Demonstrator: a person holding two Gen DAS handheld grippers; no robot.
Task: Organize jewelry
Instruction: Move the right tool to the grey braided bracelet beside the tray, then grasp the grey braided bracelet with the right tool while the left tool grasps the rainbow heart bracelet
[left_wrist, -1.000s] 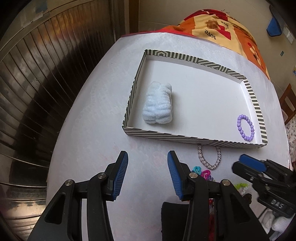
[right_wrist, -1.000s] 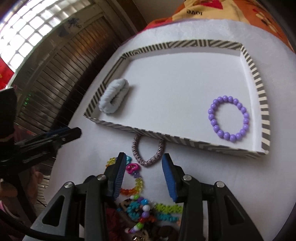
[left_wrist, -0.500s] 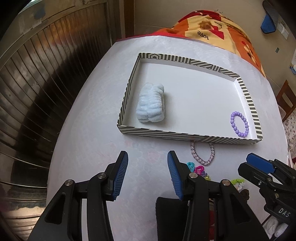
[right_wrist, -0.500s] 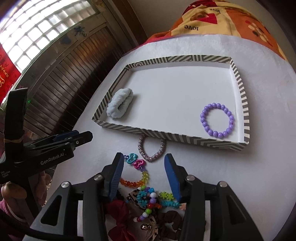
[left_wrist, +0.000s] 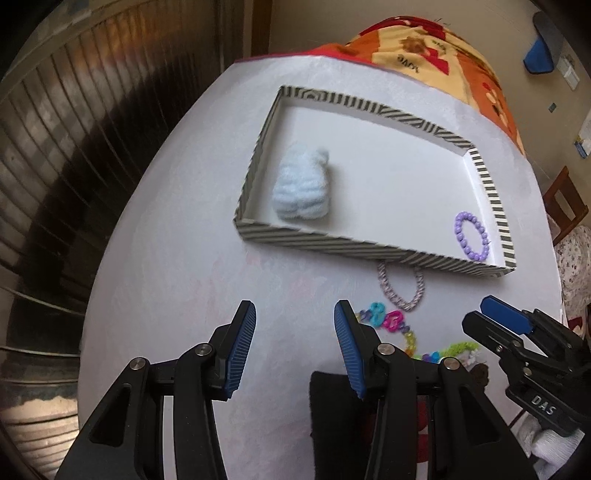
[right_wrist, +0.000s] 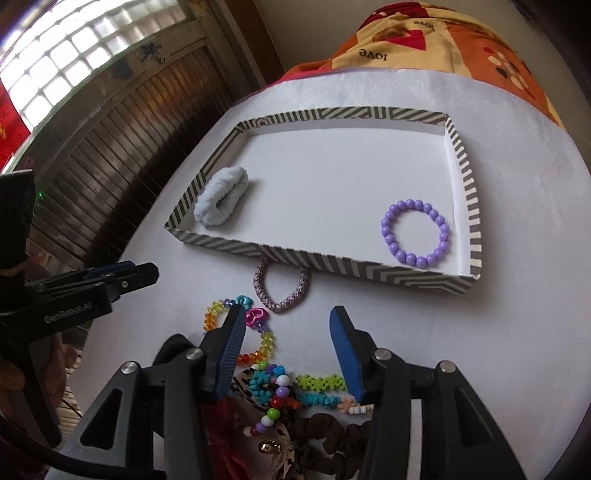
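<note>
A striped-rim white tray (left_wrist: 332, 250) (right_wrist: 314, 260) holds a pale blue fluffy scrunchie (left_wrist: 301, 188) (right_wrist: 221, 202) at its left and a purple bead bracelet (left_wrist: 471, 236) (right_wrist: 415, 232) at its right. A woven grey-pink bracelet (left_wrist: 400, 291) (right_wrist: 282, 290) lies on the table against the tray's near wall. A rainbow bead bracelet (right_wrist: 255, 332) (left_wrist: 391, 323) and a pile of mixed jewelry (right_wrist: 291, 391) lie nearer. My left gripper (left_wrist: 293, 332) is open and empty over bare table. My right gripper (right_wrist: 286, 332) is open and empty above the pile.
The table (left_wrist: 166, 258) has a white cover and a curved left edge, with dark wooden slats (left_wrist: 55, 147) beyond. An orange patterned cloth (right_wrist: 424, 44) lies past the far edge. Dark scrunchies (right_wrist: 332, 435) sit in the pile under my right gripper.
Both grippers have pulled back from the tray toward the near side, so more of the jewelry pile shows. Both stay open. The tray's contents have not moved.
</note>
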